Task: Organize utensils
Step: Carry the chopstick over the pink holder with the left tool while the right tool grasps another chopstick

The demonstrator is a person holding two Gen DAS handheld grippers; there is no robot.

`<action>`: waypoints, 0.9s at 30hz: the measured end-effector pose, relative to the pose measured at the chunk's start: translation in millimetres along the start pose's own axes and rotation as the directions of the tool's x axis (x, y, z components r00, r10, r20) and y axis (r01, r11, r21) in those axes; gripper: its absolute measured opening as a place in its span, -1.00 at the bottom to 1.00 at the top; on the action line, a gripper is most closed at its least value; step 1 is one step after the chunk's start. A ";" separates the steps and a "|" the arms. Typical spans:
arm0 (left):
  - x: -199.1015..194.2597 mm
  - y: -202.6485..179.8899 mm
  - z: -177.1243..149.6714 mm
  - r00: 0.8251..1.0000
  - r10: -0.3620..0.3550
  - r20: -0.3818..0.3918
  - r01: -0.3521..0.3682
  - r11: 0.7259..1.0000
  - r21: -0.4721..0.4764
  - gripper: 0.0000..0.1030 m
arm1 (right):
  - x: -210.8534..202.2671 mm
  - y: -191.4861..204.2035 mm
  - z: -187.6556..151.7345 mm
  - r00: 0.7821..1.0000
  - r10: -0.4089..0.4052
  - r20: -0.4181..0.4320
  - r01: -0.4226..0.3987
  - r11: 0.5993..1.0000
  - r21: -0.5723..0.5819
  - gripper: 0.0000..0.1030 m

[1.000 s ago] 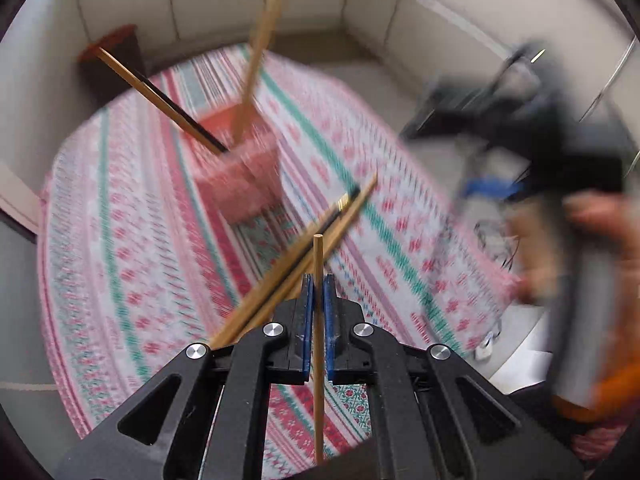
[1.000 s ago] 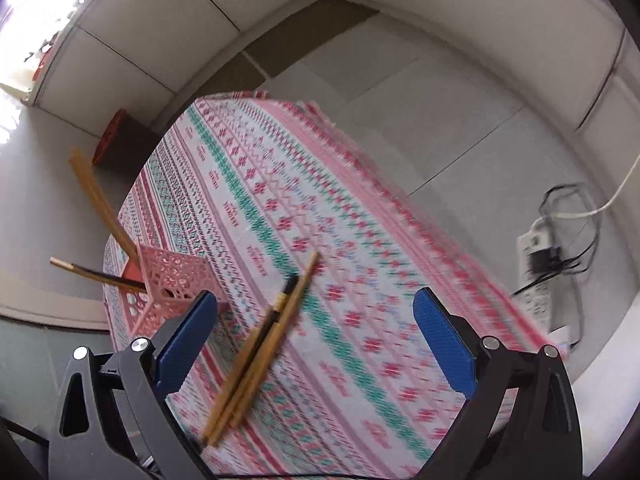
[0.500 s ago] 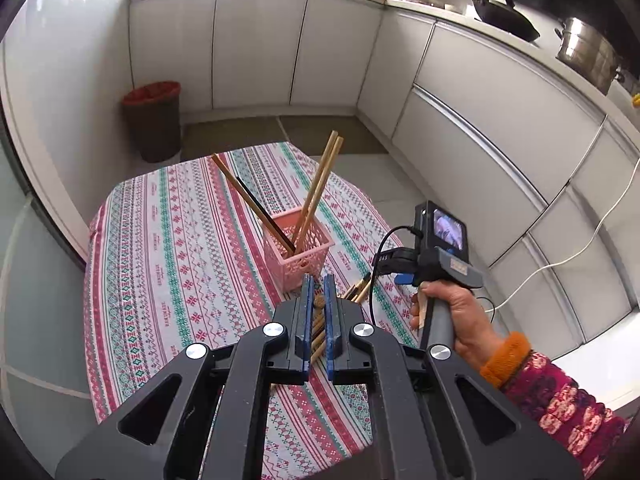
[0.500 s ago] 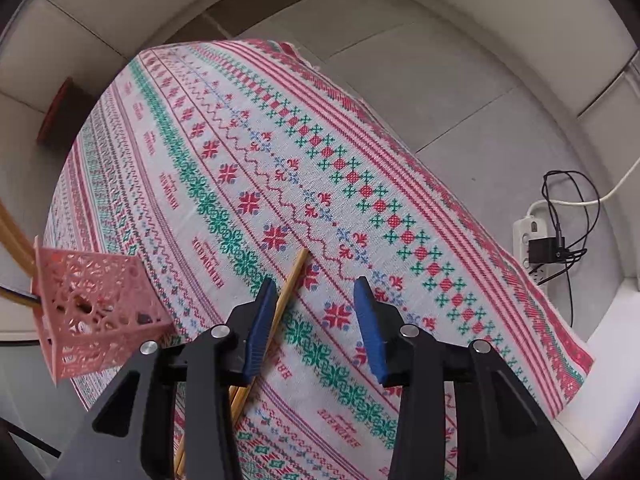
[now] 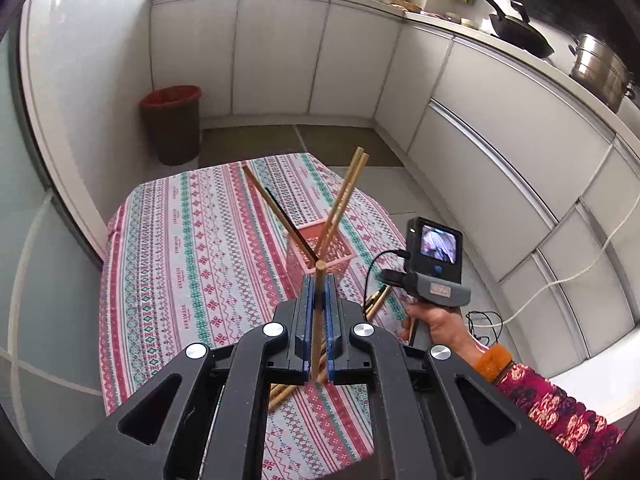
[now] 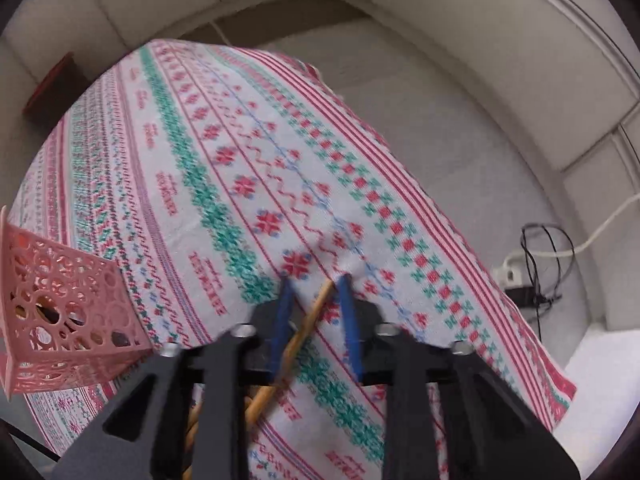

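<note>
The chopstick (image 6: 308, 328) on the table (image 6: 224, 152) is a thin, stiff rod, pale and probably wood or bamboo. It is light, smooth and round, so it can roll or pivot under a light pinch. It lies diagonally, tip toward 1 o'clock in the right wrist view, with more chopsticks (image 5: 374, 304) loose beside and beneath it. Take hold near mid-length, pads square across the shaft, so the rod does not swing.

The right tongs (image 6: 314, 284) have just been closing around this chopstick. The rod crosses between the blue pads (image 6: 280, 320); the view is blurred, so full contact cannot be confirmed and the grip is judged not yet firm.

The left tongs (image 5: 316, 312) are closed on a second chopstick (image 5: 318, 320), which stands nearly upright between the pads, its top end at 12 o'clock. A narrow pinch like this lets the rod tilt.

The pink basket (image 5: 320, 248) stands at 12 o'clock beyond the left tongs, near the far right part of the table. It holds several chopsticks leaning outward toward 11 and 1 o'clock. It is light, perforated plastic and may tip if a rod pushes its wall.

The person's hand (image 5: 440, 324) holds the right tool at 3 o'clock of the left tongs.
</note>
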State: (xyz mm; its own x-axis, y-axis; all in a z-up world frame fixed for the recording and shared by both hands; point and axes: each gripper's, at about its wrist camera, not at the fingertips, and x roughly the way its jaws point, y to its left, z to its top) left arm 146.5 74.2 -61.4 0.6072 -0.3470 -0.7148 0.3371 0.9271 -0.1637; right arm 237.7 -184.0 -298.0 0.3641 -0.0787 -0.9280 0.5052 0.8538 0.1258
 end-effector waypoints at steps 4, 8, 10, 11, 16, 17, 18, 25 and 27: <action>-8.3 7.9 3.1 1.000 0.001 0.027 0.000 1.000 -0.021 -0.91 | -15.2 -17.4 -0.9 0.994 0.108 0.034 -0.109 0.993 0.043 -0.91; -17.5 14.3 6.3 0.999 -0.002 0.054 0.004 0.999 -0.045 -0.91 | -68.6 -24.4 -7.8 0.970 0.206 0.131 -0.207 0.978 -0.007 -0.91; -22.4 14.9 8.5 0.997 -0.001 0.071 0.005 0.999 -0.053 -0.91 | -103.8 -26.8 -14.5 0.949 0.256 0.183 -0.250 0.967 -0.053 -0.91; -24.4 14.9 9.5 0.997 0.000 0.079 0.004 0.998 -0.056 -0.91 | -127.0 -27.5 -18.0 0.933 0.288 0.217 -0.274 0.957 -0.091 -0.91; -32.8 14.4 17.4 0.993 0.002 0.118 0.007 0.997 -0.076 -0.91 | -215.5 -26.7 -32.9 0.859 0.401 0.319 -0.332 0.910 -0.249 -0.91; -33.8 13.5 19.9 0.992 0.004 0.126 0.007 0.997 -0.081 -0.91 | -233.3 -26.9 -35.5 0.839 0.427 0.337 -0.347 0.897 -0.272 -0.91; -34.3 12.7 22.0 0.991 0.004 0.132 0.007 0.997 -0.083 -0.91 | -246.3 -26.9 -37.2 0.822 0.447 0.351 -0.360 0.888 -0.288 -0.91; -37.2 0.6 46.4 0.981 0.002 0.195 0.016 0.996 -0.089 -0.91 | -330.3 -30.1 -32.8 0.701 0.538 0.468 -0.411 0.841 -0.351 -0.91; -38.1 -2.8 55.6 0.976 0.003 0.219 0.018 0.995 -0.095 -0.91 | -347.4 -35.3 -21.0 0.662 0.559 0.499 -0.440 0.829 -0.344 -0.91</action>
State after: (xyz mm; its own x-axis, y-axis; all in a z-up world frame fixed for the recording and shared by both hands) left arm 162.4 76.9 4.1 0.7508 -0.3666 -0.5494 0.2780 0.9300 -0.2406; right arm 76.9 -176.0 12.6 0.9141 0.1679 -0.3690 -0.0107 0.9199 0.3921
